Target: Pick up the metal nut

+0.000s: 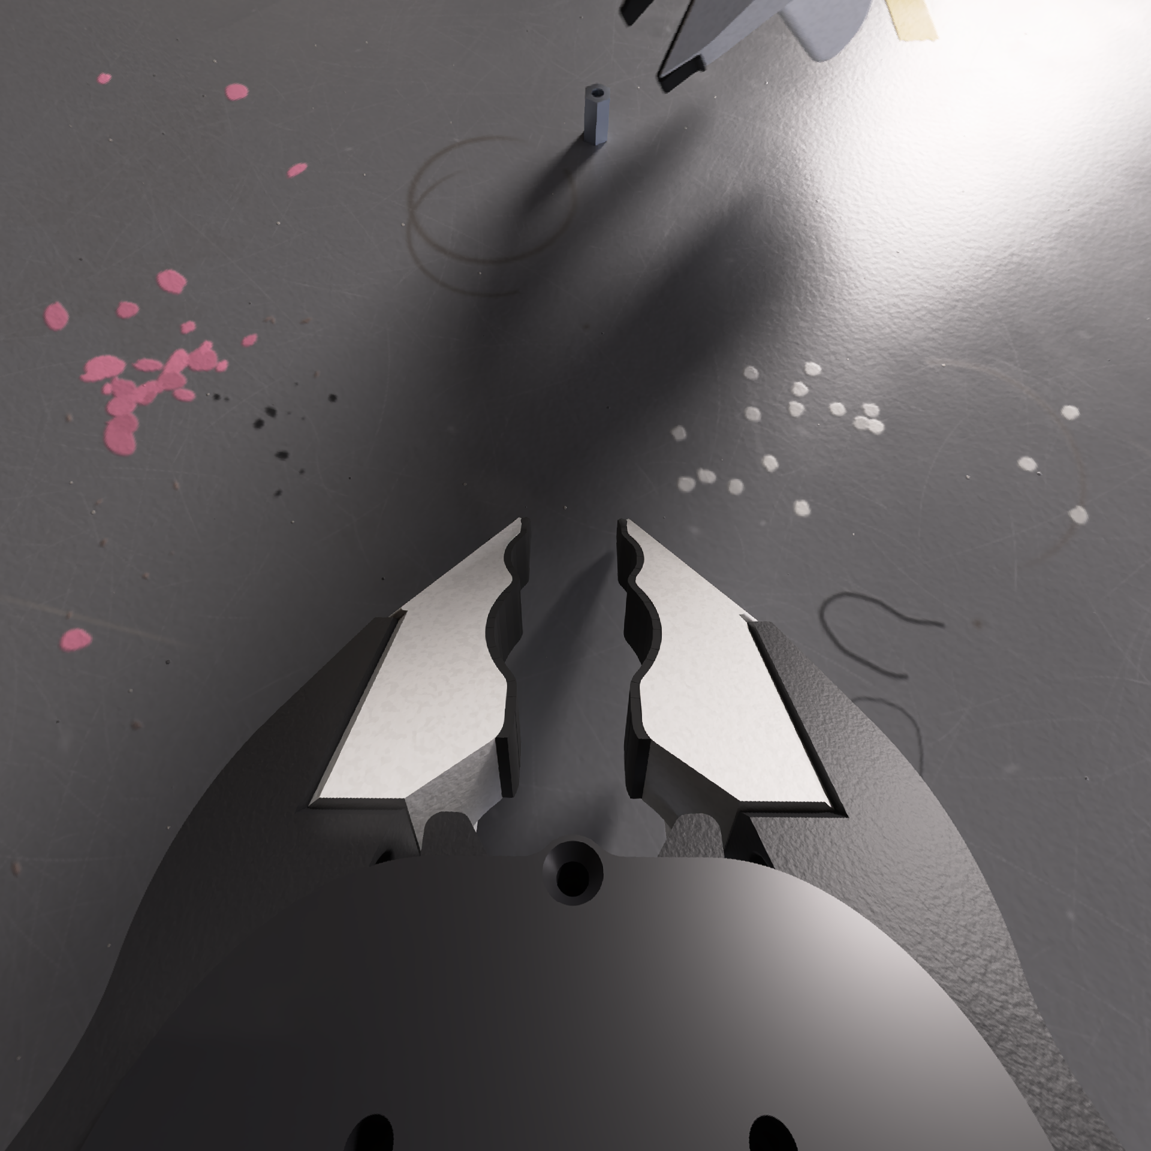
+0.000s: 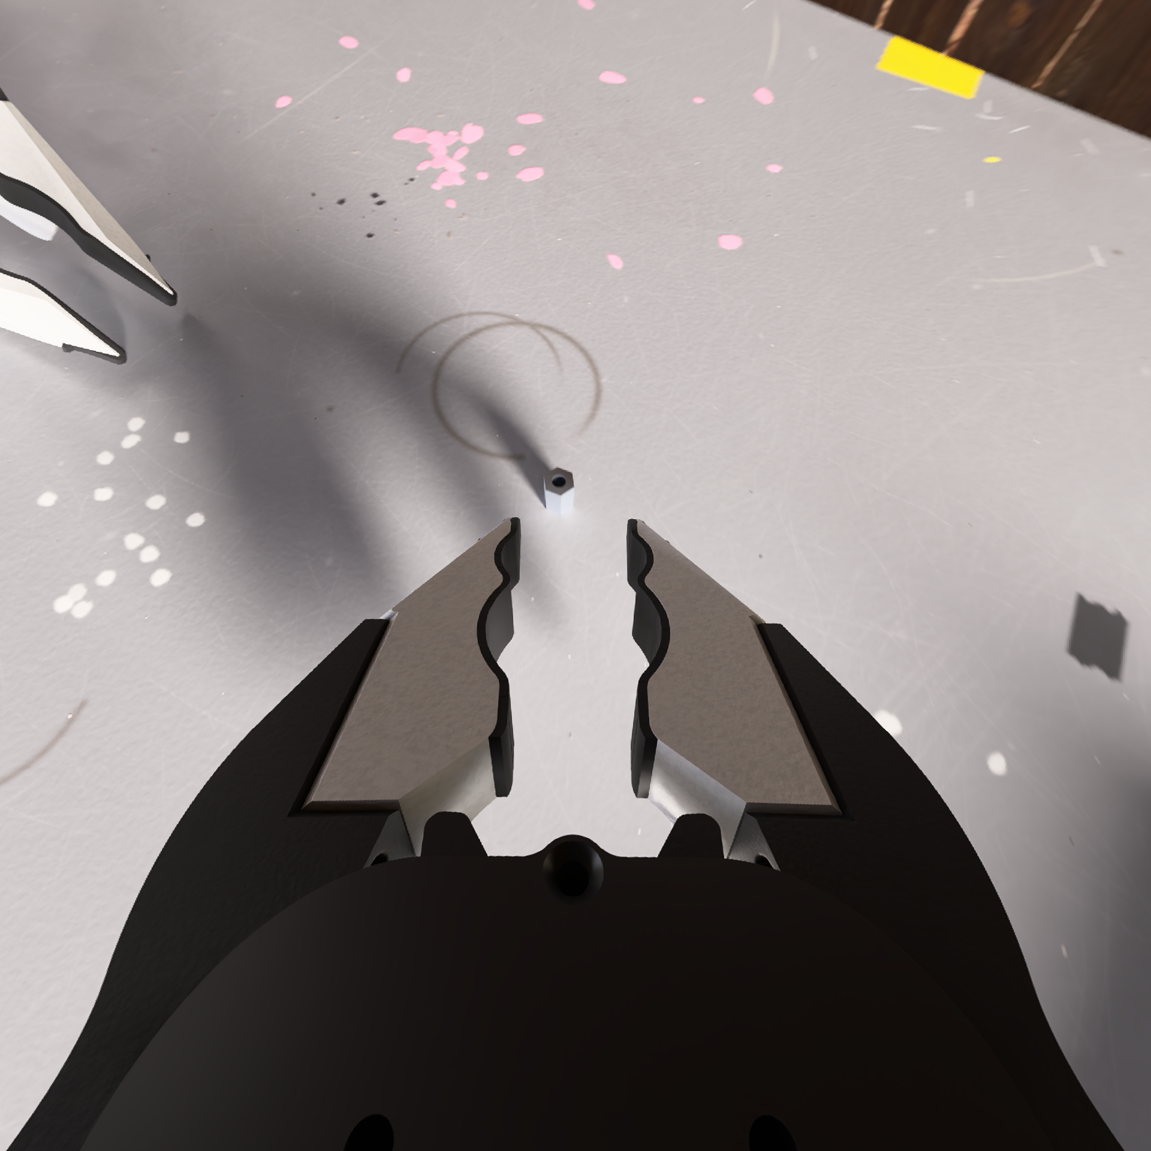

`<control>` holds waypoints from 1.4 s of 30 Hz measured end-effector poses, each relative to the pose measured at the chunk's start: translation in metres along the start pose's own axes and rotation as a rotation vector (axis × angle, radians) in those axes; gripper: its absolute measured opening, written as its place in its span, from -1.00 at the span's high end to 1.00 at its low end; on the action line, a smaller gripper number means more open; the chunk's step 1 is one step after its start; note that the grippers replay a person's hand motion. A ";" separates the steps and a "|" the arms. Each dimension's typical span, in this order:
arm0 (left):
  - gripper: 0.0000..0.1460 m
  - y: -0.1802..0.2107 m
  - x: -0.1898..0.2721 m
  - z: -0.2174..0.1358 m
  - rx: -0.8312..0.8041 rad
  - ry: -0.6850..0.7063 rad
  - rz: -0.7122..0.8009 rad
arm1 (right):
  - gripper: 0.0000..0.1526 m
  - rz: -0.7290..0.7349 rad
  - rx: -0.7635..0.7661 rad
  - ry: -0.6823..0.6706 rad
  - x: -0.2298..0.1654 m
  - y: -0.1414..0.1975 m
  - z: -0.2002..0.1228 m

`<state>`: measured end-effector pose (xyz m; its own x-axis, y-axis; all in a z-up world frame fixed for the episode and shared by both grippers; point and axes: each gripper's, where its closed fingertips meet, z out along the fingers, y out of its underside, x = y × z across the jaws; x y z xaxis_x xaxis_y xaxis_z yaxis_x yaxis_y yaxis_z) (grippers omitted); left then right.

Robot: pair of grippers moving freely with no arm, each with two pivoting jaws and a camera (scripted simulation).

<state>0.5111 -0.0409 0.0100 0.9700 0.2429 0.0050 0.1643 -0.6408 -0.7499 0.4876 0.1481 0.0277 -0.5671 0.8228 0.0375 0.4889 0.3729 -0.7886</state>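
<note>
The grey tabletop (image 2: 809, 374) fills both views, scuffed and spotted with pink paint splatter (image 2: 448, 149), white flecks (image 2: 124, 498) and a pair of overlapping brown ring stains (image 2: 517, 386); a yellow tape patch (image 2: 931, 65) sits at its far right edge.

The right tongs (image 2: 573, 529) point down at the tabletop with a moderate gap between the fingers and nothing held. The left tongs (image 1: 573, 529) are likewise parted and empty, hanging well apart from the target; in the right wrist view their tips show at the far left.

The metal nut (image 2: 558, 492), a small tall hexagonal piece with a bore in its top, stands upright on the tabletop at the near edge of the ring stains. It lies just beyond the right tongs' tips and slightly left of their centre line, not yet between the fingers.

By my reading, the step in hand is the approach, with the right tongs the likely picker. The next move calls for a small shift left and forward, then down, so the fingers straddle the nut before closing. The piece is slim and could tip if one finger touches first.
</note>
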 end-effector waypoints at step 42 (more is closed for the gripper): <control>0.54 -0.027 0.019 -0.019 0.179 0.034 0.252 | 0.87 -0.177 -0.104 -0.321 -0.127 -0.034 0.023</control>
<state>0.5287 -0.0331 0.0431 0.9820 0.0662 -0.1766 -0.1138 -0.5390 -0.8346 0.5280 0.0218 0.0356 -0.8194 0.5718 -0.0400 0.4204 0.5520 -0.7201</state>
